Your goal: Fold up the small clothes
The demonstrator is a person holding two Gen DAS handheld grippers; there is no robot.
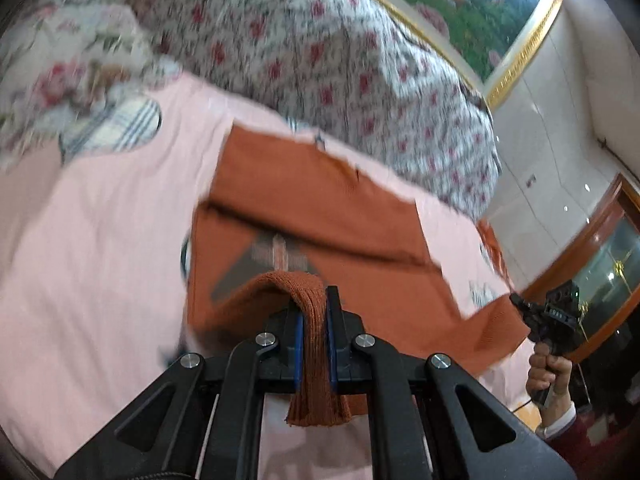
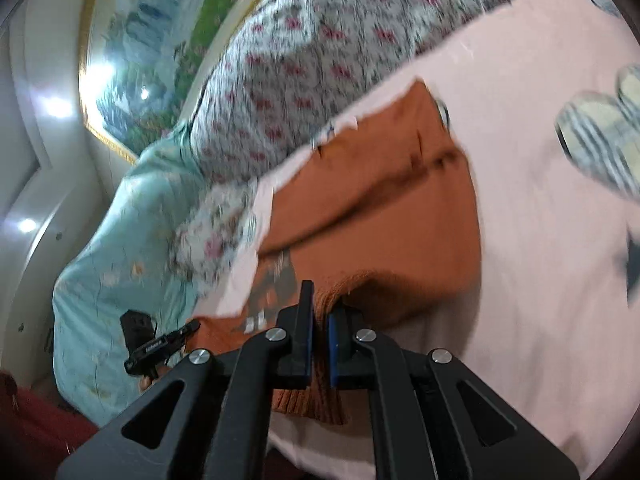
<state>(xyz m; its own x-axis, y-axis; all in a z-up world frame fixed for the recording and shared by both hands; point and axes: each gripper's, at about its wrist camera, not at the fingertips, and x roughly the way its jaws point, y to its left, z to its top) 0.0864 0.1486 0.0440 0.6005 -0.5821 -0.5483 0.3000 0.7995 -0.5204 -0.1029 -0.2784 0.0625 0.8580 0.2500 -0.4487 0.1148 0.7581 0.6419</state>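
A small rust-orange knitted garment (image 1: 320, 208) lies on a pink sheet (image 1: 104, 240), its near hem raised off the bed. My left gripper (image 1: 314, 304) is shut on one corner of the ribbed hem, which bunches between the blue pads and hangs below them. My right gripper (image 2: 320, 304) is shut on the other corner of the same garment (image 2: 384, 208). In the left wrist view the right gripper (image 1: 520, 304) shows at the far right, clamped on the hem, with a hand (image 1: 548, 372) on its handle. The left gripper (image 2: 192, 326) appears at lower left in the right wrist view.
A floral quilt (image 1: 340, 64) is heaped behind the garment, with a light blue quilt (image 2: 120, 232) beside it. A striped patch (image 1: 116, 128) is printed on the pink sheet (image 2: 540, 200). A gold-framed landscape painting (image 1: 480, 12) hangs on the wall.
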